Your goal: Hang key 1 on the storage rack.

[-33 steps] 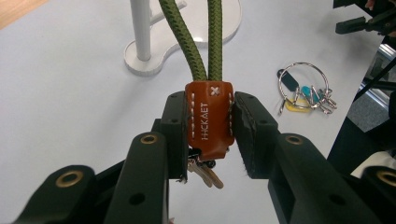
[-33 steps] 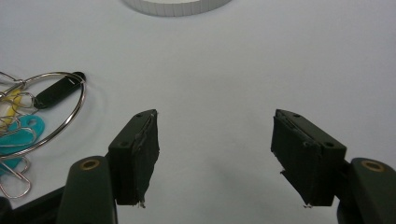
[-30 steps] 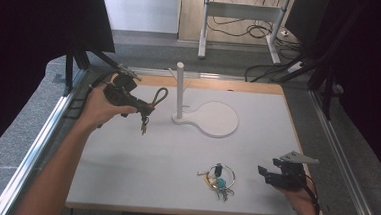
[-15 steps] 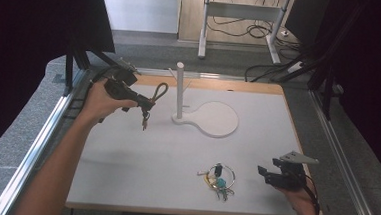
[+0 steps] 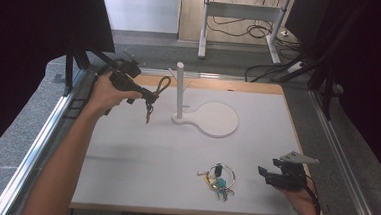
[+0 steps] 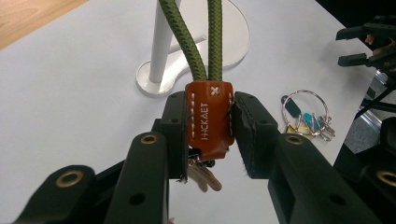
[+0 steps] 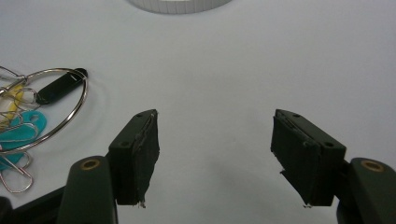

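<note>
1. A keychain (image 6: 209, 120) is being held by its orange leather tab, which is being pinched between the pads of the left gripper (image 5: 140, 91); its green cord loop (image 5: 163, 83) is being carried ahead of the jaws, and a few keys are being left to dangle beneath.

2. In the high view the whole keychain is being kept in the air at the table's far left, just left of the white peg stand (image 5: 180, 89), with the cord loop nearly level with the middle of the post.

3. The coming move is judged to turn on one relation: the post is standing upright and the loop is lying just beside it, well below its top, so the loop would probably have to be lifted over the post's tip before being dropped onto it.

4. The left hand is being seen as much the nearer one to the stand.

5. The right gripper (image 5: 280, 176) is being held wide and empty at the near right corner, just right of a second bunch of keys on a metal ring (image 5: 218, 177), which is lying flat on the table (image 5: 140, 159).

6. The top of the cord loop is being cut off in the left gripper view, and the small side arms on the post are hard to make out.
</note>
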`<action>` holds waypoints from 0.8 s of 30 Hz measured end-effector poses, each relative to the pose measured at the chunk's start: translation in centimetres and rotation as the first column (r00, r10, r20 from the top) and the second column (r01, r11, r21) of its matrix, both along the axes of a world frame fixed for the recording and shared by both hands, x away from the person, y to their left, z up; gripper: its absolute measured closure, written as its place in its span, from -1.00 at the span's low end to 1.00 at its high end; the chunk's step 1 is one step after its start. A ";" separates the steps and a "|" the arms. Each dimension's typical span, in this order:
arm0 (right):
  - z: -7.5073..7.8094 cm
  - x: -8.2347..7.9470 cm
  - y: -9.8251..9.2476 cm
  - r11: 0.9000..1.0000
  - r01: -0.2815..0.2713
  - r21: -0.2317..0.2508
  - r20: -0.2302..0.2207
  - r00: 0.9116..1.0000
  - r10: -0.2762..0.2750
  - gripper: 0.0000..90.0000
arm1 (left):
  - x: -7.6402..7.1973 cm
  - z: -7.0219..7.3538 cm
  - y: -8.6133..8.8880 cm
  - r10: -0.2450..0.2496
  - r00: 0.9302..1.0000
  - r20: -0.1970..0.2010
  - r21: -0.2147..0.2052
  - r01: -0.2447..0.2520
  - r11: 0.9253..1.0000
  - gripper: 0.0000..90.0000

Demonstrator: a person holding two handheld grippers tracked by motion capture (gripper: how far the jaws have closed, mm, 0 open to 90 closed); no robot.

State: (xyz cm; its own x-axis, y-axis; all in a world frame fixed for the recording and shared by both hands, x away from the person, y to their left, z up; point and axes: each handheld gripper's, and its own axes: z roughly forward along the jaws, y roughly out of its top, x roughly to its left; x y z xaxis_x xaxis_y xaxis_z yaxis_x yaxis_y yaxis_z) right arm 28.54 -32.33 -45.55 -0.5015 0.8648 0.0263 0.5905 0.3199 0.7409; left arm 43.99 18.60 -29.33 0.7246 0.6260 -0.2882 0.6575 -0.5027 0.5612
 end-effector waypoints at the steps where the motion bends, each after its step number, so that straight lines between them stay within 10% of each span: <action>1: 0.0 0.0 0.0 1.000 0.000 0.000 0.000 1.000 0.000 -0.29 | 0.2 0.0 0.0 0.001 1.000 0.000 -0.002 -0.001 1.000 0.49; 24: 0.1 0.0 -0.2 1.000 0.021 -0.004 0.018 1.000 -0.021 -0.26 | 2.6 0.5 0.1 0.038 0.999 -0.015 -0.030 -0.039 0.999 0.49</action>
State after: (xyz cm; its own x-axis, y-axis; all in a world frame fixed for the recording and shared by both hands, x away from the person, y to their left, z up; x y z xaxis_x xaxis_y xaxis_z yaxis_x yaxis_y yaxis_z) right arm 28.51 -32.52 -45.48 -0.4834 0.8753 0.0140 0.5835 0.3103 0.7505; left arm 46.59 18.71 -28.78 0.6958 0.6441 -0.3177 0.6840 -0.4595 0.5666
